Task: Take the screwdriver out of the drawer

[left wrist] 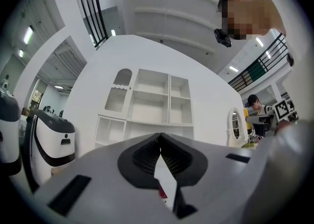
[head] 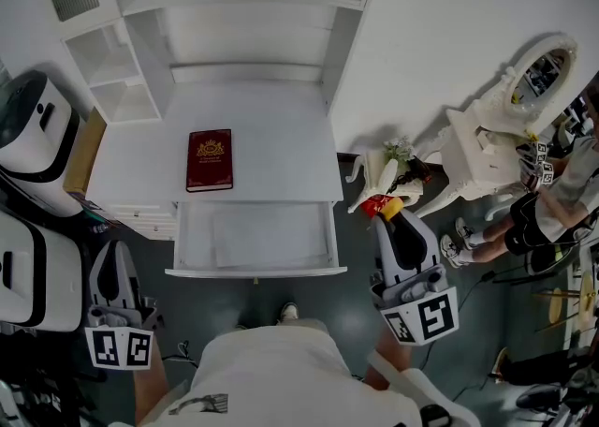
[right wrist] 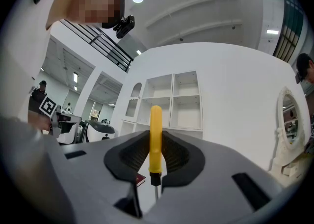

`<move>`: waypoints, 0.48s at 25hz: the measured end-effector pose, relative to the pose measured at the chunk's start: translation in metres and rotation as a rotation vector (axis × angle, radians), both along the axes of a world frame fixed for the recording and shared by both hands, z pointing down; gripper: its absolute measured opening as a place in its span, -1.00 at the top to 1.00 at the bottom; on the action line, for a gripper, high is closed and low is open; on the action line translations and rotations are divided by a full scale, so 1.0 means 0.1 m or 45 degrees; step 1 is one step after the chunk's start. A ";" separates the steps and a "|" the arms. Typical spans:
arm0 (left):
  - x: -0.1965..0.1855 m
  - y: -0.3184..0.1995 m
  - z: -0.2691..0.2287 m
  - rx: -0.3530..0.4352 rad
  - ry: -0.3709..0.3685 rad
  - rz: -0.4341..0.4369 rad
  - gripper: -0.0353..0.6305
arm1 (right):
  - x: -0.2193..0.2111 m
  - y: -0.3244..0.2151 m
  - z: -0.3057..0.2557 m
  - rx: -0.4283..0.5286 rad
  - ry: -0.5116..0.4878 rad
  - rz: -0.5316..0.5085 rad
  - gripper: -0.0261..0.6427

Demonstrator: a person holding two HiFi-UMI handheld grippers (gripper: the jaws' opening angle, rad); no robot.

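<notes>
My right gripper (head: 391,219) hangs to the right of the white desk, beyond the open drawer (head: 255,271), and is shut on the screwdriver (head: 385,206). In the right gripper view the yellow handle (right wrist: 155,137) stands upright between the black pads (right wrist: 179,156), with the thin metal shaft pointing down below them. The drawer is pulled out and shows only a pale liner inside. My left gripper (head: 113,266) hangs low at the left of the desk. Its jaws (left wrist: 160,138) meet at the tips with nothing between them.
A red book (head: 209,160) lies on the desk top (head: 281,135) under white shelves. White robot bodies (head: 33,125) stand at the left. A white vanity with an oval mirror (head: 538,74) and a seated person (head: 552,196) are at the right.
</notes>
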State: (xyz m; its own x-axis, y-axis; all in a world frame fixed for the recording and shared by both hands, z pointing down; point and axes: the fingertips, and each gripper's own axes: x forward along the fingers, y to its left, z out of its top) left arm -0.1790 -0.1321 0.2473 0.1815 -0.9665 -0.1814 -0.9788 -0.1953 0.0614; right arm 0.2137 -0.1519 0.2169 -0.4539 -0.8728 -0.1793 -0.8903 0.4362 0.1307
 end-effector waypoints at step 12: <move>-0.01 0.07 0.15 -0.027 0.033 0.018 0.84 | -0.17 0.03 0.10 -0.038 0.051 -0.034 0.67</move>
